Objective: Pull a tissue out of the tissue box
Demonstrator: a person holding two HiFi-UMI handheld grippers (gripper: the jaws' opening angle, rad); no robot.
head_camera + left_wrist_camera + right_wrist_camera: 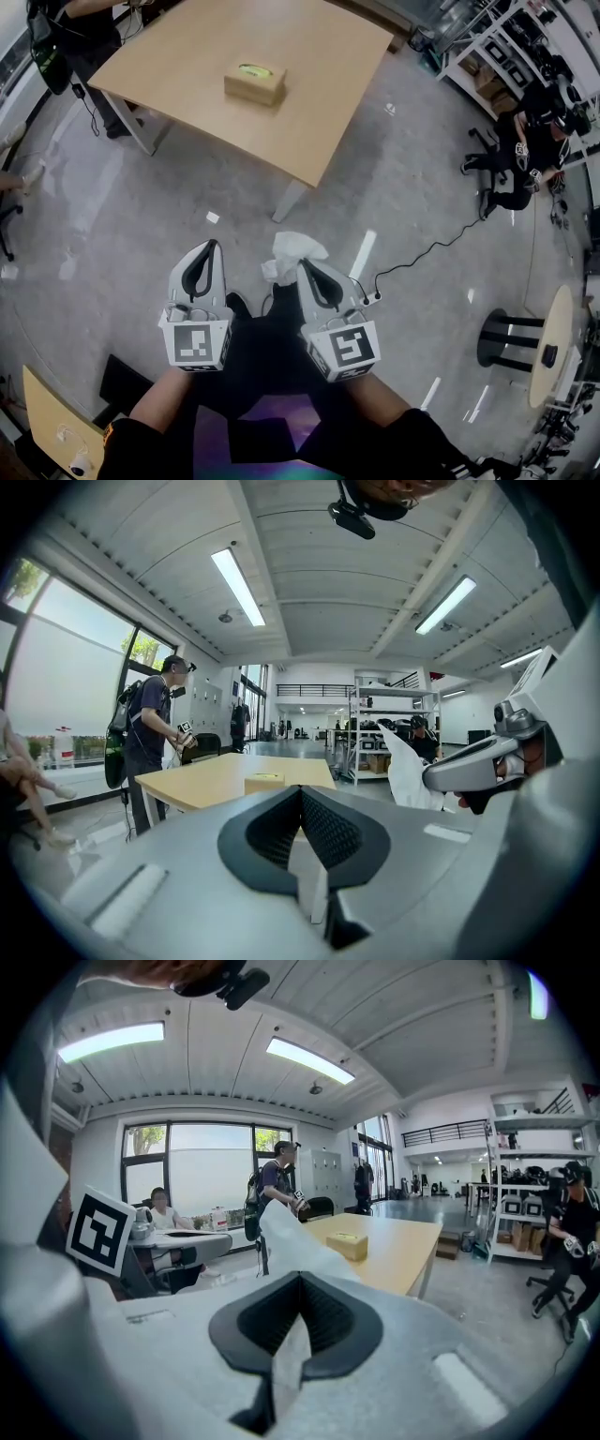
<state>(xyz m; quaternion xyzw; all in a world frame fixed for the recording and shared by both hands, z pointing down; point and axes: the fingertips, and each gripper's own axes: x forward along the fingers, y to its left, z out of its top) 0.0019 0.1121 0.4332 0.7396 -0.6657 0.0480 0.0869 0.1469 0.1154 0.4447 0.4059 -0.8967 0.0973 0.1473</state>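
Tissue [298, 246], white and crumpled, is clamped between the closed jaws of the right gripper [304, 270] and rises just ahead of its tips. Tissue box [255, 82] sits well ahead of both tools on the table [328, 112], with nothing joining sheet and box. Left gripper [212, 249], just beside the right one, has its jaws together on nothing.

Judged stage: extraction complete, sheet held clear of the box. A next move would call only for parting the right jaws to set the sheet down.

Hard to make out:
- the box's slot, and whether another sheet stands ready;
- how deep the tissue sits between the pads;
- a pale strip behind the left jaws' tips, probably gripper body.
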